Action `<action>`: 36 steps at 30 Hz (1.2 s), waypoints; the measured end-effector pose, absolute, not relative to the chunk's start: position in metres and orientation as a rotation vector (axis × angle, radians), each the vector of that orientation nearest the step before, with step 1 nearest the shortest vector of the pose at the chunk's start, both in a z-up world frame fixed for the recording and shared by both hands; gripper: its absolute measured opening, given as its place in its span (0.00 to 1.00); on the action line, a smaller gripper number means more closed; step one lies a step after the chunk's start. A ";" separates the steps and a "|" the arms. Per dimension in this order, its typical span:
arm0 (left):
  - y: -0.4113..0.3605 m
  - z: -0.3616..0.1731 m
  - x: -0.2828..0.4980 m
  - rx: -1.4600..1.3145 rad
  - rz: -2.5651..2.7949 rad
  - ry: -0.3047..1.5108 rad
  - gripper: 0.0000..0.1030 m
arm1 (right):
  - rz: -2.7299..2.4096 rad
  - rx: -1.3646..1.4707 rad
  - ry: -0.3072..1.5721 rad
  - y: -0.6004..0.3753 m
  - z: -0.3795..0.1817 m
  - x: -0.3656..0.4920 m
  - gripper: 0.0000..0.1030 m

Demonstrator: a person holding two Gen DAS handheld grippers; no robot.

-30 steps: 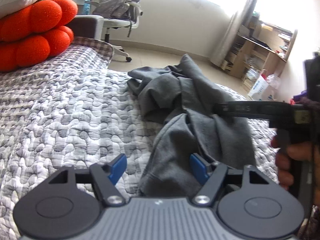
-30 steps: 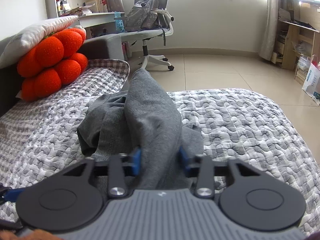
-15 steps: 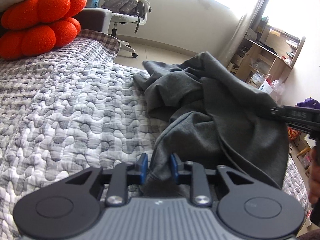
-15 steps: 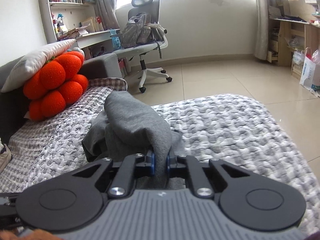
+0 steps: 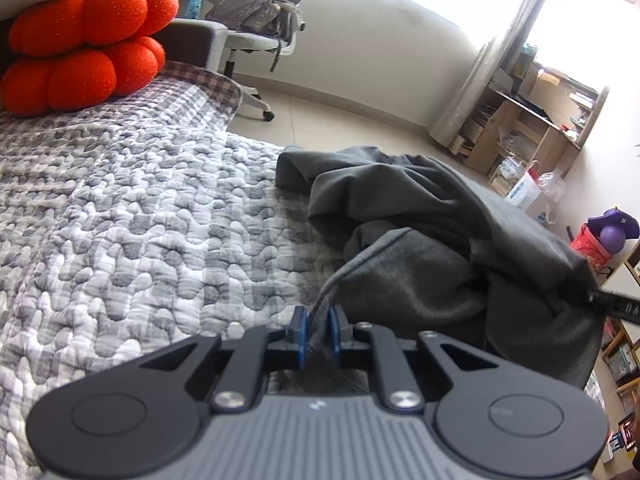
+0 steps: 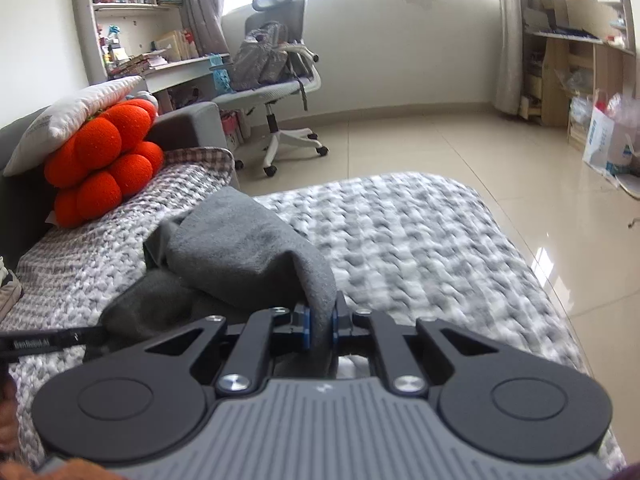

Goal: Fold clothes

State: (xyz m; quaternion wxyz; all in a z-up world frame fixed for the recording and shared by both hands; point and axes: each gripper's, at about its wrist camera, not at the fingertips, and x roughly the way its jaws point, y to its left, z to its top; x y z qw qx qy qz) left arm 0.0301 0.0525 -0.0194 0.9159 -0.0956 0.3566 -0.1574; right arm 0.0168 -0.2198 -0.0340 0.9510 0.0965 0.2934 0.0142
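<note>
A dark grey garment (image 5: 420, 240) lies crumpled on the quilted bed (image 5: 140, 220). My left gripper (image 5: 317, 332) has its blue pads on a hemmed edge of the garment, and its jaws are still closing on it. In the right wrist view, my right gripper (image 6: 319, 326) is shut on a thick fold of the same garment (image 6: 240, 248), lifting it off the quilt (image 6: 420, 240). The cloth stretches between the two grippers. The right gripper's finger (image 5: 616, 306) shows at the right edge of the left view; the left gripper's finger (image 6: 40, 344) shows at the left edge of the right view.
An orange ball cushion (image 5: 84, 48) under a white pillow sits at the bed's head. An office chair (image 6: 276, 80) with a bag stands on the tiled floor beyond the bed. Wooden shelves (image 5: 532, 120) and bags line the far wall. The bed's edge (image 6: 532, 264) drops off to the right.
The left jaws have gone from wide open to pinching the garment's edge. The right gripper has tightened on its fold and drawn it away from the left gripper, spreading the cloth.
</note>
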 end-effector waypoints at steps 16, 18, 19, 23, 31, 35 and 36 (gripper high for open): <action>0.032 -0.014 0.030 -0.245 -0.414 0.680 0.51 | -0.013 0.243 0.749 -0.245 -0.061 0.017 0.29; 0.028 -0.014 0.032 -0.245 -0.415 0.685 0.51 | -0.014 0.238 0.720 -0.247 -0.056 0.015 0.62; 0.026 -0.015 0.033 -0.244 -0.416 0.690 0.51 | -0.008 0.243 0.693 -0.248 -0.053 0.013 0.70; 0.020 -0.019 0.038 -0.245 -0.424 0.719 0.39 | 0.036 0.249 0.610 -0.246 -0.042 0.010 0.77; 0.017 -0.019 0.036 -0.269 -0.399 0.732 0.06 | 0.153 0.163 0.536 -0.212 -0.036 0.030 0.77; 0.023 -0.013 0.030 -0.287 -0.380 0.706 0.05 | 0.182 0.081 0.525 -0.192 -0.040 0.044 0.60; 0.025 -0.010 0.028 -0.289 -0.382 0.699 0.05 | 0.179 0.065 0.529 -0.189 -0.042 0.048 0.41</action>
